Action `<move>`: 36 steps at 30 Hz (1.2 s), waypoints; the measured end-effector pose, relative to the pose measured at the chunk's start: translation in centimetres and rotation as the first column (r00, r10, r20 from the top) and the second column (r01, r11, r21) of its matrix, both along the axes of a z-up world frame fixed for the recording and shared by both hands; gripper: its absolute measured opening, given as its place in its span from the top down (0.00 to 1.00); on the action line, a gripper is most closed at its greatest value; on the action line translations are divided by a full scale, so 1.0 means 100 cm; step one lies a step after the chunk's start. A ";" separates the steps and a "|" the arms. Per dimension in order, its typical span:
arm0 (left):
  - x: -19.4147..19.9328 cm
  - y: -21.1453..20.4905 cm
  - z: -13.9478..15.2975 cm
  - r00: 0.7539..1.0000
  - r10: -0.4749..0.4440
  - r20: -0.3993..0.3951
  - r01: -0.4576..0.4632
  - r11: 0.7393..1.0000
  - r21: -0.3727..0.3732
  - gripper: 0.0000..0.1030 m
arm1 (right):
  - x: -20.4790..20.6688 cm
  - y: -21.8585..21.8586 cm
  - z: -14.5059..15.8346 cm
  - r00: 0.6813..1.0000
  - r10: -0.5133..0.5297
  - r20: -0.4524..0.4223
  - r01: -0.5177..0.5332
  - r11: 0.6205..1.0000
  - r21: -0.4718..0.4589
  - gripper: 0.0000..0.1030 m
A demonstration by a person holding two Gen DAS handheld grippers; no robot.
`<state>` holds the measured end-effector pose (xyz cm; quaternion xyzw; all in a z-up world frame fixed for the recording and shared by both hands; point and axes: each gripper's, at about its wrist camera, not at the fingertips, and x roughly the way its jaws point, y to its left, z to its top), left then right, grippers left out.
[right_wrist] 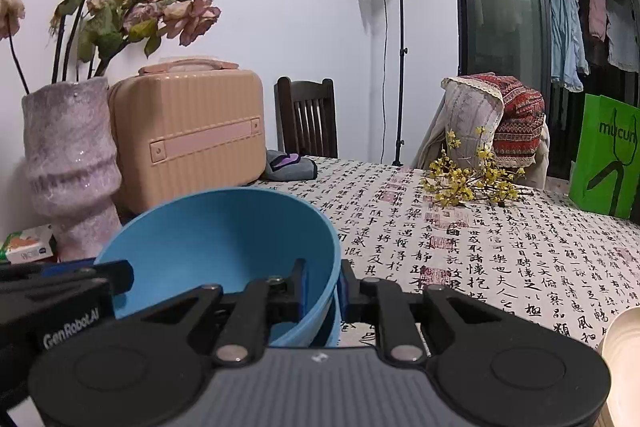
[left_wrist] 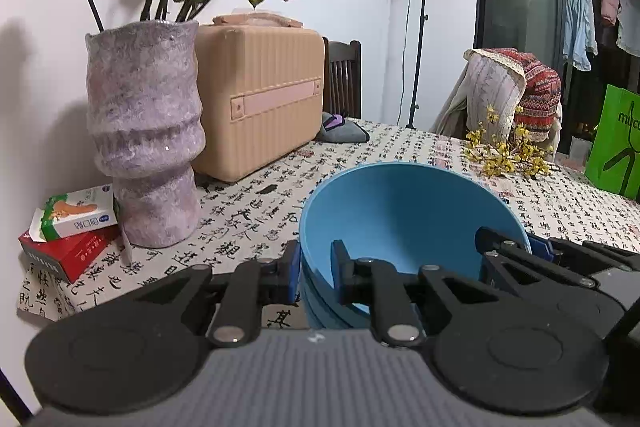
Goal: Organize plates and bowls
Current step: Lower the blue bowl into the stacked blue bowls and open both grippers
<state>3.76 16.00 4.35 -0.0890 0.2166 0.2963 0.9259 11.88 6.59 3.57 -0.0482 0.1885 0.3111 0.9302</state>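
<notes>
Two grippers, left gripper [left_wrist: 315, 273] and right gripper [right_wrist: 323, 289], clamp your blue bowl [left_wrist: 400, 219] rim; next, nest it squarely.

The left black two-finger gripper with blue pads [left_wrist: 315, 271] fills the lower half of its own wrist view, its linkage arms spread left and right over a grey ribbed body. Its jaws are closed on the near-left rim of the blue plastic bowl [left_wrist: 404, 211], one pad outside the wall, one inside. The right black two-finger gripper with blue pads [right_wrist: 323, 285] sits low in its own view, clamped the same way on the bowl's right rim. In the left wrist view it enters from the lower right edge; in the right wrist view the left one enters from the left edge
</notes>
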 end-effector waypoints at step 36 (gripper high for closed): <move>-0.088 -0.030 -0.041 0.951 -0.079 0.298 0.099 0.994 -0.053 0.00 | -0.016 -0.144 -0.025 1.000 0.013 0.028 -0.019 0.975 0.223 0.00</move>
